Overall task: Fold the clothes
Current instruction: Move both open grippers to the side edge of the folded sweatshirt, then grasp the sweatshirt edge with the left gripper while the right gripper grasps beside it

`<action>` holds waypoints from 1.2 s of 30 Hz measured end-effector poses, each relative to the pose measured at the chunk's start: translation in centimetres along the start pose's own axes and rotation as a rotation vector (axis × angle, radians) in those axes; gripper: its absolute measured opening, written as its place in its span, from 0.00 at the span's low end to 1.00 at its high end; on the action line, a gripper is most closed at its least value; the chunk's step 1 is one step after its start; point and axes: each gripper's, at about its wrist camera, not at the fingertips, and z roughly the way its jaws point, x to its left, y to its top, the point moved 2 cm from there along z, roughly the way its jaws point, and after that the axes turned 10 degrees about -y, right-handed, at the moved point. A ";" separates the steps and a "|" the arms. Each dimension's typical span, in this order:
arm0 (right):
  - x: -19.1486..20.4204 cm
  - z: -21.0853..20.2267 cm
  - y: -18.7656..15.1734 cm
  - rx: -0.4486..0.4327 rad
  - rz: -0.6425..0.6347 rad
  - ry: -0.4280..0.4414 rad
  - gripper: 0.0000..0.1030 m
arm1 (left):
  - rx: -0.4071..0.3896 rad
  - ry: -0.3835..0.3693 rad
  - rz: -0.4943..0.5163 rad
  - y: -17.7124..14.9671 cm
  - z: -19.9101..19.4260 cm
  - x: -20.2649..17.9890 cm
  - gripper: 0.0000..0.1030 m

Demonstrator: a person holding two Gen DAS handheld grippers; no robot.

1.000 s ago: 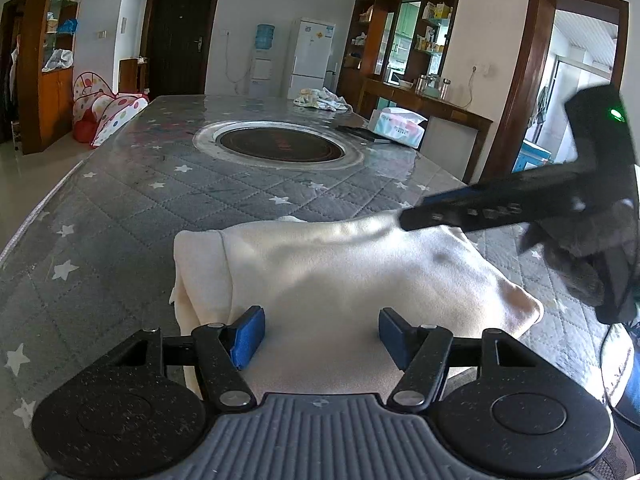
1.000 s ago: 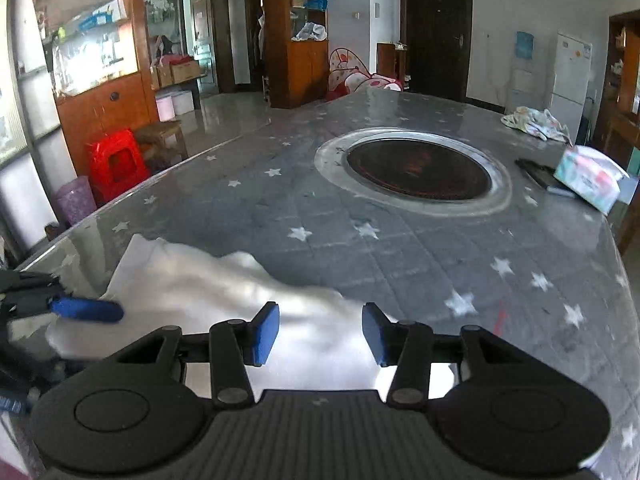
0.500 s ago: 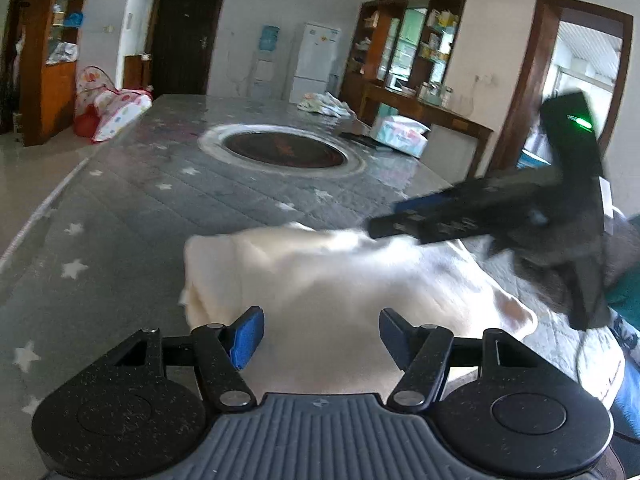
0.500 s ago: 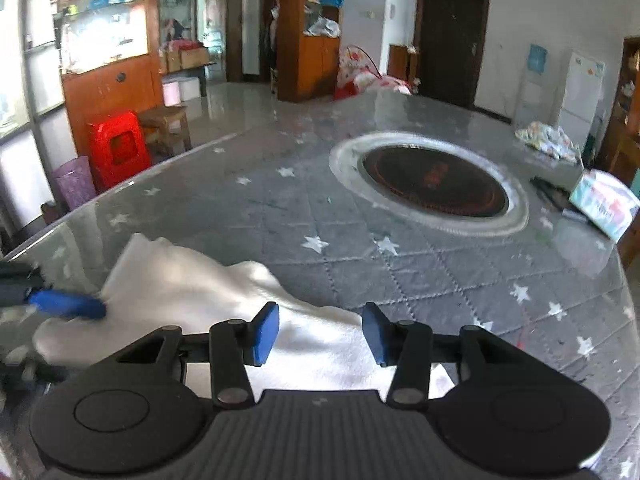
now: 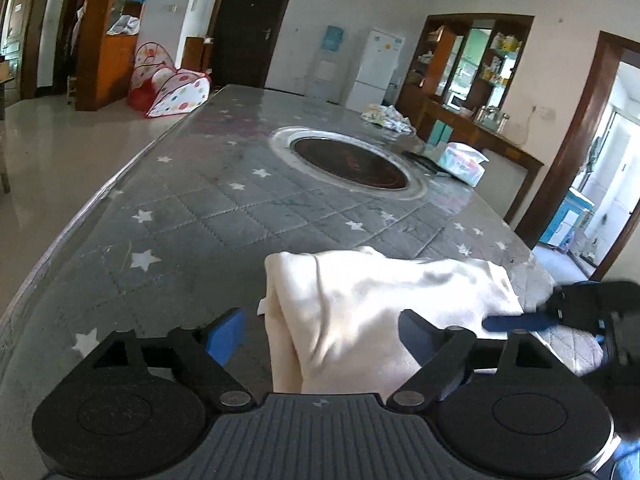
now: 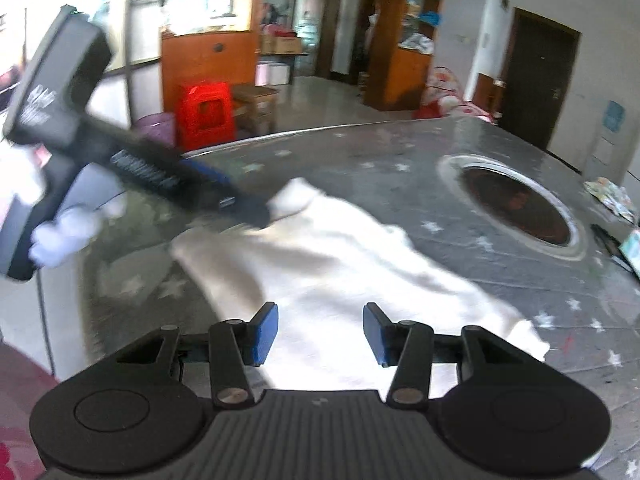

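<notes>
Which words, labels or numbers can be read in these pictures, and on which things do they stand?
None can be read.
White print on the black left gripper's body: blurred by motion.
Printed wrapper of the pale tissue pack: too small.
Stickers on the white fridge: too small.
Blue label on the water dispenser: too small.

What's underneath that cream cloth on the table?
The cream cloth lies on a grey quilted table cover with white stars, visible all around it. Whatever lies directly under the cloth, or between its folds, is hidden.
</notes>
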 end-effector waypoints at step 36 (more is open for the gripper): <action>7.3 -0.1 1.3 -0.057 -0.153 0.012 0.61 | -0.044 0.128 -0.163 0.5 -2.1 3.2 1.00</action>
